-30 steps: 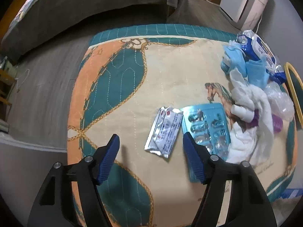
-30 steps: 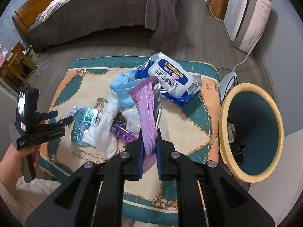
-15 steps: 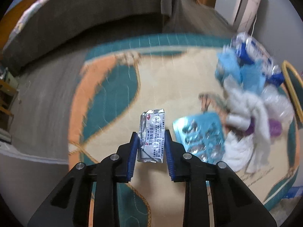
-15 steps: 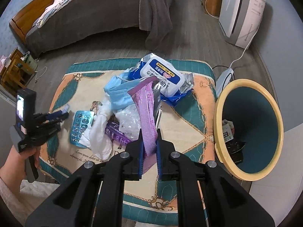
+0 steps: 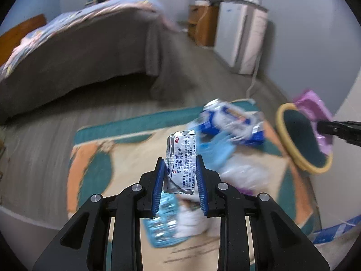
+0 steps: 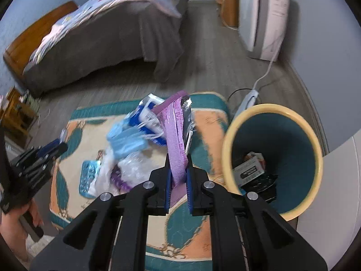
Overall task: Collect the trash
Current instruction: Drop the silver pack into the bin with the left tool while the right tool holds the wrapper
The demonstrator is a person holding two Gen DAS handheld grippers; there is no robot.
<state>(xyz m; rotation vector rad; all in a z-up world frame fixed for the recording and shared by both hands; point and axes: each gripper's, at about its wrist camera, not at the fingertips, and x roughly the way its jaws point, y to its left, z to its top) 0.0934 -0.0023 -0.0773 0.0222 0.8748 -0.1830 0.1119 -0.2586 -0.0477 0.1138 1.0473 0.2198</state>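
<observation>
My left gripper (image 5: 180, 171) is shut on a silver medicine sachet (image 5: 181, 158) and holds it upright above the patterned mat (image 5: 94, 158). My right gripper (image 6: 178, 171) is shut on a purple wrapper (image 6: 174, 135), held above the mat's right part, next to the yellow-rimmed teal bin (image 6: 273, 158). The bin also shows in the left wrist view (image 5: 302, 140), with the purple wrapper (image 5: 313, 106) over its rim. A pile of trash lies on the mat: a blue wet-wipes pack (image 6: 146, 113), blue masks (image 6: 126, 140), clear plastic (image 6: 133, 164) and a blue blister pack (image 6: 89, 177).
A bed with a grey cover (image 6: 108, 36) stands behind the mat. A white appliance (image 6: 261, 15) stands at the back right, its cord and a power strip (image 6: 248, 99) on the floor near the bin. The bin holds a small box (image 6: 248, 171).
My left gripper closed on the sachet and lifted it off the mat, tilting upward. My right gripper moved the purple wrapper right, toward the bin.
</observation>
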